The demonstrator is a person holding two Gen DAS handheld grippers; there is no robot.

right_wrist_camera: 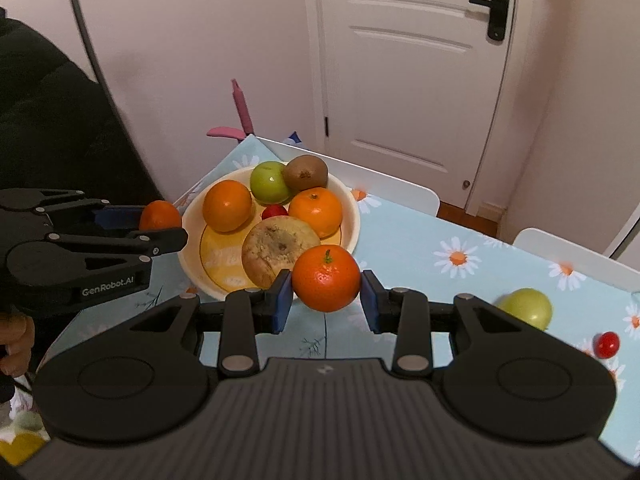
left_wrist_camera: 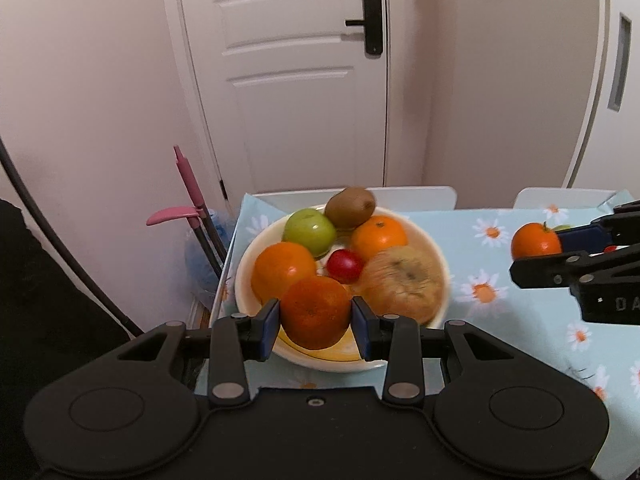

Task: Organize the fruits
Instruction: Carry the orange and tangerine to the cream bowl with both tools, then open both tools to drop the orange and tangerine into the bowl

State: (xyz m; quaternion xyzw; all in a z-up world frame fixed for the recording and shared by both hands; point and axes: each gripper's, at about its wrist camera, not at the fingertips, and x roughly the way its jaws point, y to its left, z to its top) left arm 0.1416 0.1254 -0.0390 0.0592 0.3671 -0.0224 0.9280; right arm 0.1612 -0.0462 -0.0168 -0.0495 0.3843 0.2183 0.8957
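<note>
A white bowl (left_wrist_camera: 434, 254) (right_wrist_camera: 352, 216) on the flowered tablecloth holds two oranges, a green apple (left_wrist_camera: 309, 230), a kiwi (left_wrist_camera: 351, 206), a small red fruit (left_wrist_camera: 345, 266) and a brownish apple (left_wrist_camera: 404, 282). My left gripper (left_wrist_camera: 315, 326) is shut on an orange (left_wrist_camera: 315, 312) above the bowl's near rim; it also shows in the right wrist view (right_wrist_camera: 160, 216). My right gripper (right_wrist_camera: 326, 300) is shut on an orange with a green stem (right_wrist_camera: 326, 278), held just right of the bowl; this orange also shows in the left wrist view (left_wrist_camera: 536, 242).
A green apple (right_wrist_camera: 526, 307) and a small red fruit (right_wrist_camera: 606, 345) lie on the tablecloth (right_wrist_camera: 420, 256) to the right. White chair backs (right_wrist_camera: 400, 190) stand behind the table. A door (left_wrist_camera: 296, 80) and a pink-handled tool (left_wrist_camera: 188, 184) are beyond.
</note>
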